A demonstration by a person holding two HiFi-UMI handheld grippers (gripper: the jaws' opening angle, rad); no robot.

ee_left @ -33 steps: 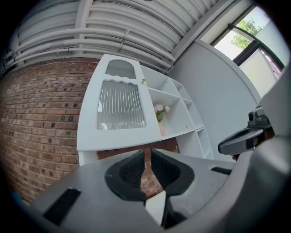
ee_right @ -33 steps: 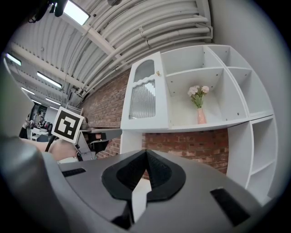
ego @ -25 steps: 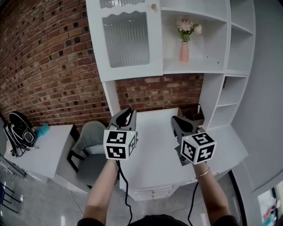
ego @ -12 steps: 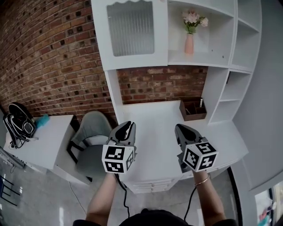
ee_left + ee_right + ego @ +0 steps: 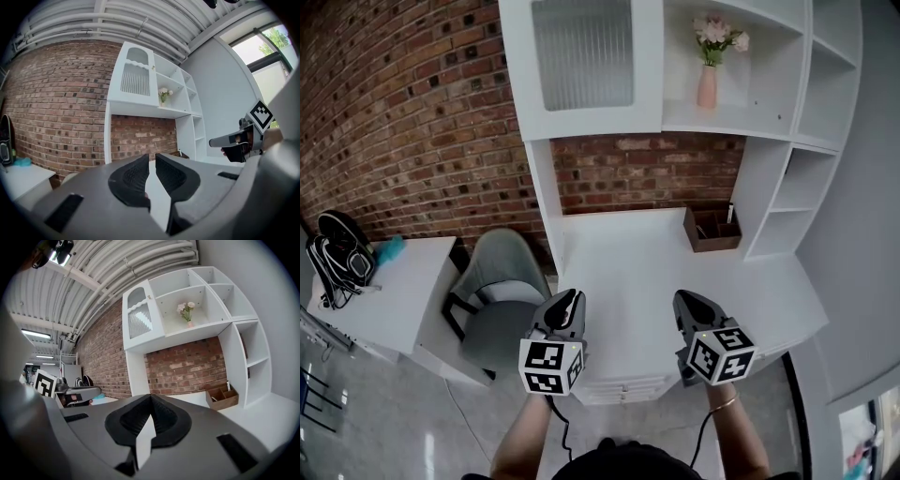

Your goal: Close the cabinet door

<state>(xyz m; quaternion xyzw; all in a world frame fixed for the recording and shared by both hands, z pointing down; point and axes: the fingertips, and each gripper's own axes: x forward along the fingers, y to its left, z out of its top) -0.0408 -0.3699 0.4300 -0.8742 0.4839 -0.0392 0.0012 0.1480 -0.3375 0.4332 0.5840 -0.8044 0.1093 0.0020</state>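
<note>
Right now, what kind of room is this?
Probably a study or home-office corner: a white desk under a cabinet and open shelves, a grey chair beside it, and a pink vase of flowers.

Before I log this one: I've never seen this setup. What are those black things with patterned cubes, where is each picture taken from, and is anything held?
No robot here: a person holds a two-jaw tool in each hand; each patterned cube is part of its tool. One picture comes from a camera on the person's head, looking down; the other two from cameras riding on each tool, looking along its jaws. The left tool has its jaws slightly apart, the right tool has its tips together; neither holds anything. Both hover above the near edge of a white desk, which carries a wooden organizer box. Higher up, the cabinet door with ribbed glass looks shut, beside a pink vase of flowers.
</note>
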